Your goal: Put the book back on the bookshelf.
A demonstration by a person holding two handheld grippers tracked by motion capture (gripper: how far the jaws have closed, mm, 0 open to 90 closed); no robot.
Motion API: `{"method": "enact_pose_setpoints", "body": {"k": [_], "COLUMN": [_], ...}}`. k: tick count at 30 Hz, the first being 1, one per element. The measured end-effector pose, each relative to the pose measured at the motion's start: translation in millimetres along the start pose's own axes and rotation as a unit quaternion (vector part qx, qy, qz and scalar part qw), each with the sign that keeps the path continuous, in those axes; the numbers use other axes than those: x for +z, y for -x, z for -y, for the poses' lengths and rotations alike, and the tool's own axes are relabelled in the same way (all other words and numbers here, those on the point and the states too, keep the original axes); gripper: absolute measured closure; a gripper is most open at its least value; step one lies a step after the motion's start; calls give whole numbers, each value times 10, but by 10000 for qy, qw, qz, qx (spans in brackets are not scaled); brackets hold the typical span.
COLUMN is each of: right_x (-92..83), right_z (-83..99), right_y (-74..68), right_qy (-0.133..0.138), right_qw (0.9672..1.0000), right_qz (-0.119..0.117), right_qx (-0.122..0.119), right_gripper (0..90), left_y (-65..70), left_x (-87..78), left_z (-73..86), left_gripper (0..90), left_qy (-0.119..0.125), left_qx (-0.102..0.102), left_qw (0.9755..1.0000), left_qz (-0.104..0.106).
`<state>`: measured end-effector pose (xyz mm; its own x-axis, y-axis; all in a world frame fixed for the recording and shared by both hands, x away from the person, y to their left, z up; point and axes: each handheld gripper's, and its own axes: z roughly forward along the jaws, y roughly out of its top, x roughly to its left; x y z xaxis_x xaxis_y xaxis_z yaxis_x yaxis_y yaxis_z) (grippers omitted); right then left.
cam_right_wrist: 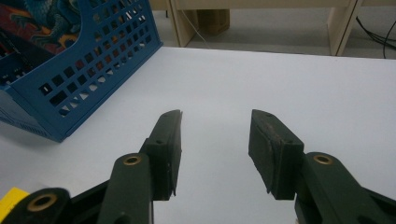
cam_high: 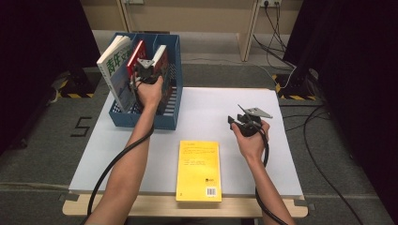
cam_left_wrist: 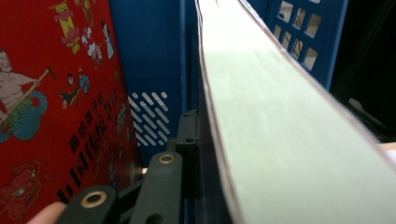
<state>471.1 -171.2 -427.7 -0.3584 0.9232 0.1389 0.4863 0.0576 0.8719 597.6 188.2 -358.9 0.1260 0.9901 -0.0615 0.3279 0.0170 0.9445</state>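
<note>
Left tongs point(cam_high: 149, 65) grip a book point(cam_left_wrist: 280, 140) standing upright in the blue rack point(cam_high: 162, 119). Right tongs point(cam_right_wrist: 215, 149) stand wide and empty above the table point(cam_high: 206, 112), near the yellow book point(cam_high: 199, 169).

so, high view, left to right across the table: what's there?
blue file rack with the left tool reaching into it → yellow book → right tool, jaws open over bare table.
</note>
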Motion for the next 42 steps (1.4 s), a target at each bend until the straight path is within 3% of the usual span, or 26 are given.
{"method": "enact_pose_setpoints", "body": {"k": [8, 15, 34, 42], "right_x": [-4, 4, -19, -25], "right_z": [-11, 4, 34, 63], "right_y": [21, 38, 72, 66], "right_qy": [-2, -9, 19, -1], "right_qw": [10000, 10000, 10000, 10000], "right_qz": [9, 9, 23, 21], "right_qx": [16, 31, 84, 72], "right_gripper": [548, 548, 548, 547], "left_y": [30, 25, 71, 103], "left_x": [55, 87, 212, 190], "left_z": [-17, -73, -8, 0], "left_gripper": [742, 741, 736, 710], "left_qy": [138, 299, 250, 254], "left_qx": [58, 190, 259, 507], "left_qw": [9999, 9993, 9991, 9981], "left_qz": [64, -104, -218, -231]}}
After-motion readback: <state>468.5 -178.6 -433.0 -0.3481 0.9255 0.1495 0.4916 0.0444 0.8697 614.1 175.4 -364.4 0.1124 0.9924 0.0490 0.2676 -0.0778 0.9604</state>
